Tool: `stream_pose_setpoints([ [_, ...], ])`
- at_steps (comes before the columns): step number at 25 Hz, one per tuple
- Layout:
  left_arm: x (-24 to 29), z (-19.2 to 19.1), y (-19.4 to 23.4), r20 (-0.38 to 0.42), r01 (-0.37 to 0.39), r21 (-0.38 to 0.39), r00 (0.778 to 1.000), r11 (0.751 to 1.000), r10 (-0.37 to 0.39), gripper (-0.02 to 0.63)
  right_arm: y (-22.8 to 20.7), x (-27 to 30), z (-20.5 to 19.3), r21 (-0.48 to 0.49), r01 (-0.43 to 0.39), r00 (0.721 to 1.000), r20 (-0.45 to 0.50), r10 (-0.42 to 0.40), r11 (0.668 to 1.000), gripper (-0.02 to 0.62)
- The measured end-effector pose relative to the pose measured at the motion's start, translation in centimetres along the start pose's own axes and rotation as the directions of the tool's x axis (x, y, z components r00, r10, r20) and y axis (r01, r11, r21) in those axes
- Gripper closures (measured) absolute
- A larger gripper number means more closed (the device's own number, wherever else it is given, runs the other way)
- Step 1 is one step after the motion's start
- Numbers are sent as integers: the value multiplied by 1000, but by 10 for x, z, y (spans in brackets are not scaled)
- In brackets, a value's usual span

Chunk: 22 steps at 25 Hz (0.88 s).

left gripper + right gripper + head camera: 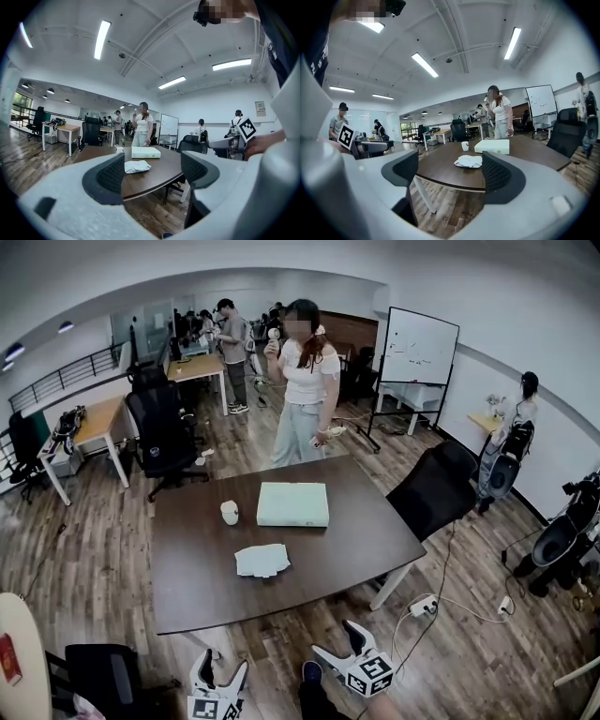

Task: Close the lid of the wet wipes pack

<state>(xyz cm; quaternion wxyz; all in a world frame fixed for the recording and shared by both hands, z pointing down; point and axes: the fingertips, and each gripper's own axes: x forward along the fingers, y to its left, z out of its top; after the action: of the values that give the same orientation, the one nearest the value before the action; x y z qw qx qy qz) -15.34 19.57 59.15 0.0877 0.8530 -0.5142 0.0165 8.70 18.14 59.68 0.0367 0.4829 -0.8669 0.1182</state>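
The wet wipes pack (262,560) is a pale, crumpled soft pack lying near the front middle of the brown table (187,587). It also shows in the left gripper view as the wipes pack (137,166) and in the right gripper view as the wipes pack (468,161), well beyond the jaws. Whether its lid is up is too small to tell. My left gripper (221,669) and right gripper (336,638) hang below the table's front edge, apart from the pack. Both the left gripper (152,171) and right gripper (447,171) stand open with nothing between their pads.
Behind the pack lie a pale green box (292,503) and a small white cup (230,512). A person (302,381) stands at the table's far side. A black chair (436,486) sits at the right edge. A power strip with cables (424,606) lies on the floor.
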Motion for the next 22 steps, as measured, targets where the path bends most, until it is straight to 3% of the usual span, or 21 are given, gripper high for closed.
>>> stream_pose_setpoints([
  [10, 113, 17, 21, -16, -48, 5, 999, 999, 49, 235, -81, 98, 22, 7, -92, 995, -29, 92, 996, 160],
  [22, 193, 48, 59, 1, -192, 26, 981, 981, 192, 232, -141, 202, 46, -44, -236, 969, -86, 232, 971, 161],
])
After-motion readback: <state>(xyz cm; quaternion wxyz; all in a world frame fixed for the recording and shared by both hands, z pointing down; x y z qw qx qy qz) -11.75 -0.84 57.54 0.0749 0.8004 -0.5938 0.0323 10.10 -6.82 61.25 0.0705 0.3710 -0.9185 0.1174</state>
